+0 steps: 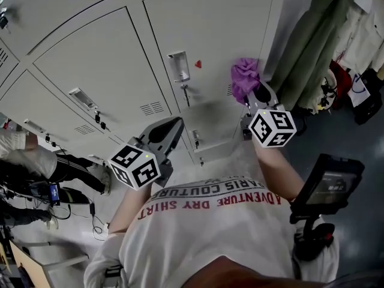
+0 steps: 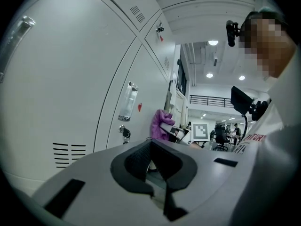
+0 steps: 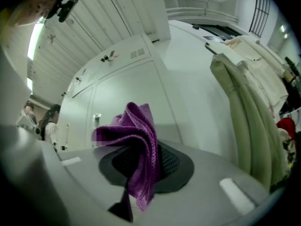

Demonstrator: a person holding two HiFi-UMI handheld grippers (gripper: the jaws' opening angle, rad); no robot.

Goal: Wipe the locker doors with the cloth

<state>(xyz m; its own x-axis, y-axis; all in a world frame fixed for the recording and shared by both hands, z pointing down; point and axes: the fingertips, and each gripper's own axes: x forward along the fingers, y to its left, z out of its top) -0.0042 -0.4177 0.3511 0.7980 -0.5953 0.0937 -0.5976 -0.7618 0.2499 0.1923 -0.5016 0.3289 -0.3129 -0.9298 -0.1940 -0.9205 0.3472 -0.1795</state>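
Observation:
A bank of pale grey locker doors (image 1: pixel 210 29) fills the head view. My right gripper (image 1: pixel 255 92) is shut on a bunched purple cloth (image 1: pixel 244 78), held up by the right edge of a door, near its vent; contact with the door cannot be told. In the right gripper view the cloth (image 3: pixel 141 145) hangs folded out of the gripper (image 3: pixel 146 160). My left gripper (image 1: pixel 171 128) is lower and to the left, in front of the lockers, with its jaws together and nothing in them. From the left gripper view (image 2: pixel 153 166) the cloth (image 2: pixel 160 124) shows farther along the doors (image 2: pixel 70 93).
Green and cream coats (image 1: pixel 312 41) hang right of the lockers, close to the cloth. Door handles with label holders (image 1: pixel 179 68) and a red heart sticker (image 1: pixel 198 64) stick out from the doors. Another person (image 1: pixel 36 161) stands at the left. A screen on a mount (image 1: pixel 327 182) is at my right side.

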